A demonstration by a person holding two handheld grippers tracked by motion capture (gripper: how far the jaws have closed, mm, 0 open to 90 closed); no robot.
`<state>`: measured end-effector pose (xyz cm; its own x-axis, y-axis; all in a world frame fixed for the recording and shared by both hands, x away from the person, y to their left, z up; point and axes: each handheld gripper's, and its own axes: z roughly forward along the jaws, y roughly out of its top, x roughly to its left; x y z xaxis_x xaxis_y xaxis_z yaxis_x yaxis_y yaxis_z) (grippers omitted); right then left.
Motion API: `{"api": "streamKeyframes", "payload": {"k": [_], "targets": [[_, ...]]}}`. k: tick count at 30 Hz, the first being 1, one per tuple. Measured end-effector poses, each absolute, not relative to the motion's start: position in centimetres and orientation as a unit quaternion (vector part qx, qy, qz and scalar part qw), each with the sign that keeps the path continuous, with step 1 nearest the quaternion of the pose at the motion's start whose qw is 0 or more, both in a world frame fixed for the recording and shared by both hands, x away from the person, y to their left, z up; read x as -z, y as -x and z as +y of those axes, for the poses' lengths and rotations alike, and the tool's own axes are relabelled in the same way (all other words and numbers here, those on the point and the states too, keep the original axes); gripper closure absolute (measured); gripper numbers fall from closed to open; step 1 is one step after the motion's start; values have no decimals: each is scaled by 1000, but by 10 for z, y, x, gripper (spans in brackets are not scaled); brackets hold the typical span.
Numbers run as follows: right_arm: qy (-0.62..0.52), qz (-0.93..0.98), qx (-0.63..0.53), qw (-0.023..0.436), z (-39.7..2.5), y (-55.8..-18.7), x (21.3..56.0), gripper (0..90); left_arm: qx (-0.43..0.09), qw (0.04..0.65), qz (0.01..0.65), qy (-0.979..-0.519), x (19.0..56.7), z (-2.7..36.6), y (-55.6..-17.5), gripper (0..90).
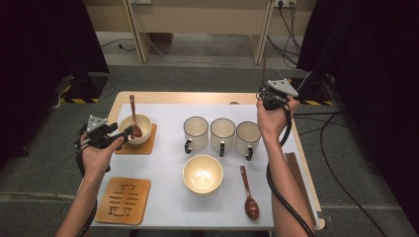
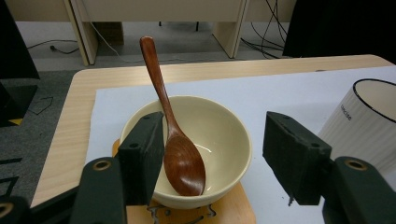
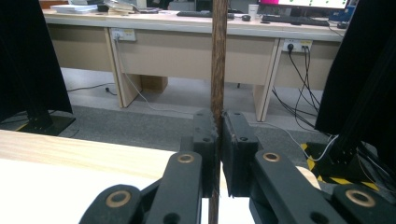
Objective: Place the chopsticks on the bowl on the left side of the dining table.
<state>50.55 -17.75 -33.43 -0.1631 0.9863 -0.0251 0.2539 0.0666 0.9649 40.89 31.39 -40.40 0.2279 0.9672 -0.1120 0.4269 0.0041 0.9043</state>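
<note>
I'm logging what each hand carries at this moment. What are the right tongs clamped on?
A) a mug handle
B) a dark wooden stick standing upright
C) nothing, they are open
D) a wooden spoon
B: in the right gripper view the right tongs are shut on a dark wooden stick that runs straight up between the jaws; the high view shows it rising above the right hand.

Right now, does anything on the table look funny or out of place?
Mostly tidy. One oddity: the right gripper has its jaws shut on a single dark chopstick, standing upright, while more chopsticks lie at the table's right edge. Nothing is spilled or broken.
</note>
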Motion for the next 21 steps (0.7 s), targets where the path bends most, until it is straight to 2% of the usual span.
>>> {"api": "streamKeyframes", "payload": {"k": [21], "targets": [[-500, 612, -464, 400, -164, -513, 330, 850, -297, 452, 545, -640, 404, 313, -409, 379]]}}
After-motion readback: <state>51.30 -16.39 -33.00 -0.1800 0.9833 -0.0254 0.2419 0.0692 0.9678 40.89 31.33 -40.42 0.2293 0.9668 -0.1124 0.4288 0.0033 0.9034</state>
